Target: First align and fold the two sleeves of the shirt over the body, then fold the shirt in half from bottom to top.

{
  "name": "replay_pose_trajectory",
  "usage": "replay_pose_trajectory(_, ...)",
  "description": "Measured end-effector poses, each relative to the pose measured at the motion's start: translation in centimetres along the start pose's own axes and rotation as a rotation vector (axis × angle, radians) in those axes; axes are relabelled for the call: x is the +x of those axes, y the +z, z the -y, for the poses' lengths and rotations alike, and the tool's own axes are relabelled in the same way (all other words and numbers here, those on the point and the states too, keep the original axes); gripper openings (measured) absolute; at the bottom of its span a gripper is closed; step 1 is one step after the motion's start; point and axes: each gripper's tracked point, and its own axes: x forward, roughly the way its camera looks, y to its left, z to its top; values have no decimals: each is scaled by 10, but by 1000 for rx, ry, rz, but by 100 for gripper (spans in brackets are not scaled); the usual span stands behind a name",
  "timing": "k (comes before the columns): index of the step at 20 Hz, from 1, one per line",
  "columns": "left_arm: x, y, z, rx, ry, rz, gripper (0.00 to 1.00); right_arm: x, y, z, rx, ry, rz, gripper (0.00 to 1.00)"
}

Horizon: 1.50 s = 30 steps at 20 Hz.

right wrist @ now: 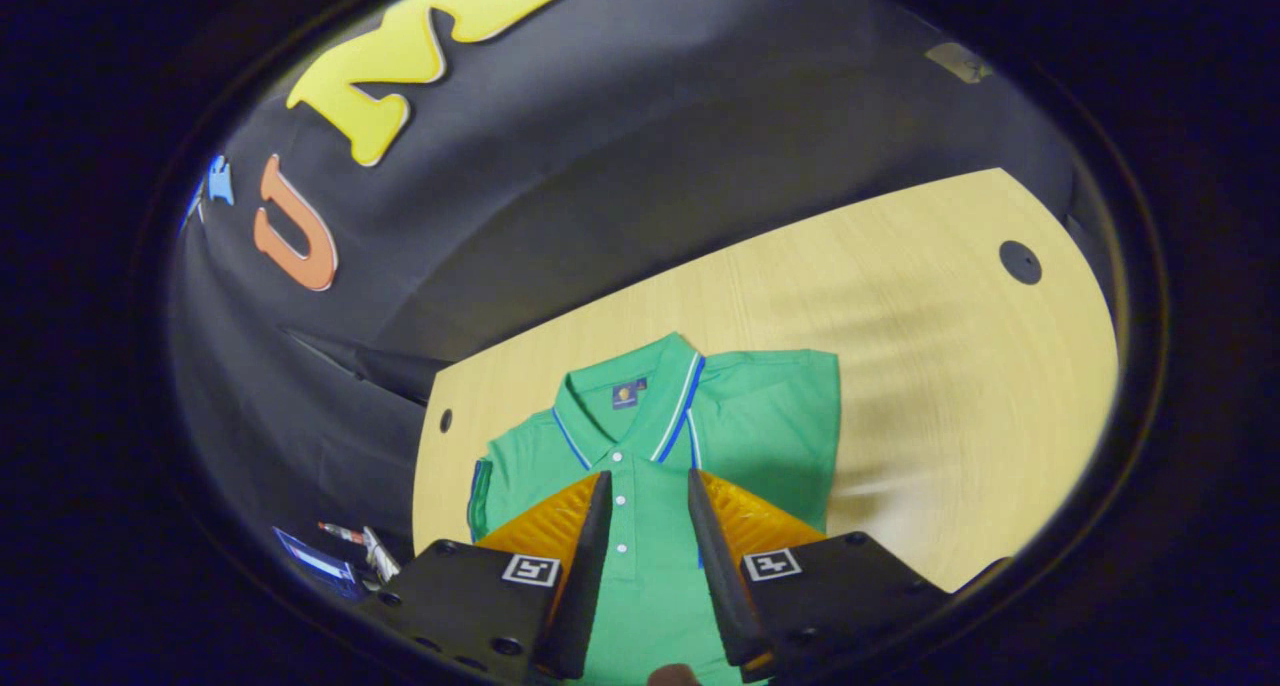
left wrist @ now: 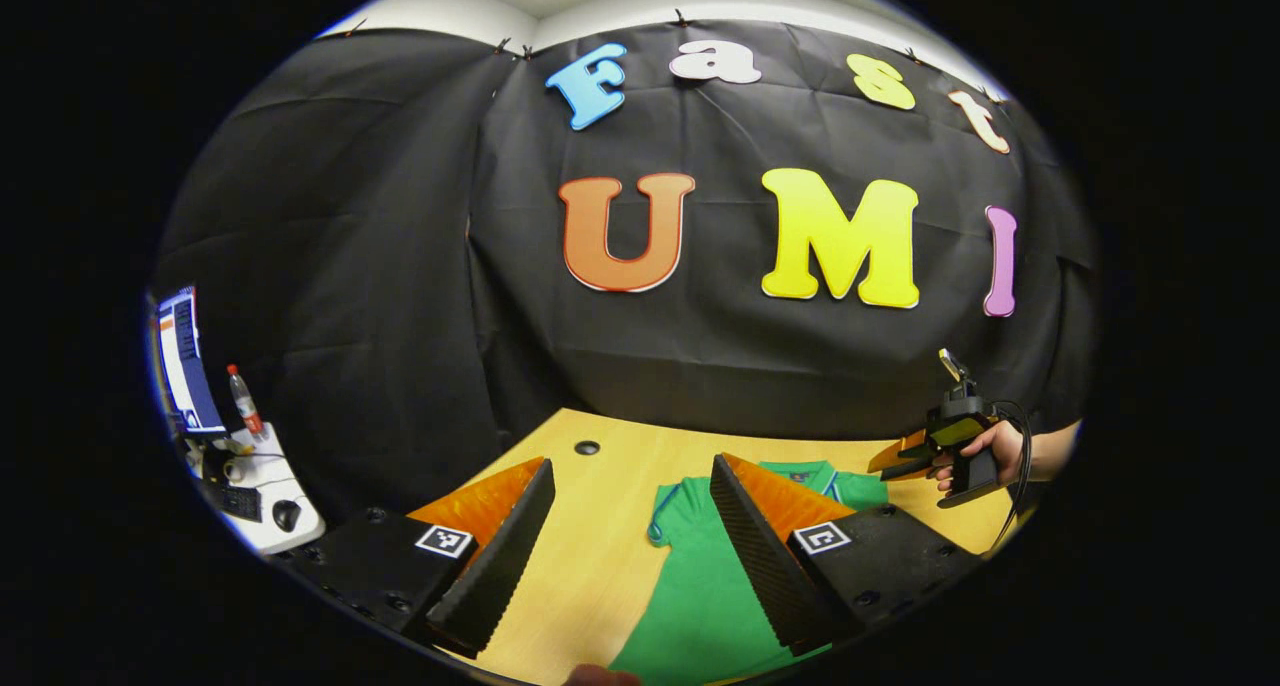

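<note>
**Green polo waiting on its fold, both claws empty**

Green short-sleeved polo shirt with blue-and-white collar trim (right wrist: 700,416) is lying flat, collar away from us, on the pale wooden table (right wrist: 950,296), and we are hovering both tools above it. In the right gripper view the sleeve on one side appears already turned in over the body, giving a straight edge there, while on the other side a cuff is poking out at the shirt's edge (we cannot tell for sure whether that one is folded). So we are judging ourselves to be somewhere in the sleeve stage, with the bottom-to-top fold not yet begun.

We are holding the right gripper (right wrist: 648,506) over the button placket with its fingers a modest gap apart, gripping nothing. We are holding the left gripper (left wrist: 632,511) spread much wider, above the shirt's shoulder and bare table, also empty and touching no cloth that we can see. A hand (left wrist: 1000,451) is carrying the other tool beyond the collar.

Next, we are expecting to need a descent to a cloth edge and a pinch of fabric alone.
</note>
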Motion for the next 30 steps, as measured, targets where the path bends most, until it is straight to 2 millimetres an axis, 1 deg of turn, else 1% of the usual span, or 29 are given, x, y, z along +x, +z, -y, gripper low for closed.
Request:
replay_pose_trajectory(2, 14, -8, 2, -23, -59, -38, 100, -28, -11, -4, -73, -8, -4, 72)
replay_pose_trajectory(3, 21, -9, -1, -23, -80, -49, 100, -45, -13, -7, -112, -9, 8, 86)
replay_pose_trajectory(5, 37, -7, -2, -34, -135, -59, 100, -85, -15, -20, -163, -12, 69, 86)
replay_pose_trajectory(6, 45, -12, 4, -54, -187, -83, 100, -104, -16, -28, -177, -2, 98, 86)
replay_pose_trajectory(7, 52, -18, 14, -90, -262, -125, 98, -120, -22, -35, -182, 6, 119, 86)
replay_pose_trajectory(8, 57, -23, 18, -118, -312, -171, 98, -140, -32, -45, -177, 29, 136, 86)
replay_pose_trajectory(9, 65, -29, 20, -138, -355, -225, 99, -155, -41, -50, -176, 42, 144, 86)
replay_pose_trajectory(10, 76, -36, 19, -154, -388, -266, 98, -172, -52, -49, -182, 47, 156, 86)
replay_pose_trajectory(11, 84, -45, 20, -157, -423, -319, 99, -184, -59, -49, -190, 46, 160, 86)
replay_pose_trajectory(13, 107, -65, 17, -131, -454, -406, 99, -210, -84, -53, -183, 78, 157, 86)
replay_pose_trajectory(14, 119, -71, 16, -124, -461, -443, 99, -221, -97, -54, -176, 90, 152, 86)
replay_pose_trajectory(16, 142, -88, 11, -103, -466, -530, 99, -233, -115, -51, -181, 93, 157, 86)
replay_pose_trajectory(17, 154, -100, 8, -91, -469, -584, 98, -235, -122, -50, -178, 92, 166, 86)
replay_pose_trajectory(19, 178, -117, 9, -89, -474, -673, 99, -236, -137, -47, -163, 82, 172, 86)
replay_pose_trajectory(21, 198, -137, 11, -66, -469, -745, 99, -233, -153, -44, -189, 59, 162, 86)
replay_pose_trajectory(22, 205, -148, 14, -46, -476, -781, 99, -232, -162, -42, -218, 43, 153, 86)
replay_pose_trajectory(24, 218, -167, 13, -4, -472, -841, 98, -233, -177, -41, -249, 31, 141, 86)
replay_pose_trajectory(25, 224, -177, 11, 10, -469, -872, 98, -232, -182, -42, -227, 37, 142, 86)
replay_pose_trajectory(27, 237, -192, 7, 24, -441, -915, 98, -233, -199, -45, -162, 68, 115, 86)
replay_pose_trajectory(28, 243, -199, 8, 27, -431, -928, 99, -234, -203, -39, -145, 56, 109, 86)
replay_pose_trajectory(30, 252, -211, 6, 52, -414, -948, 97, -232, -205, -24, -127, 21, 113, 86)
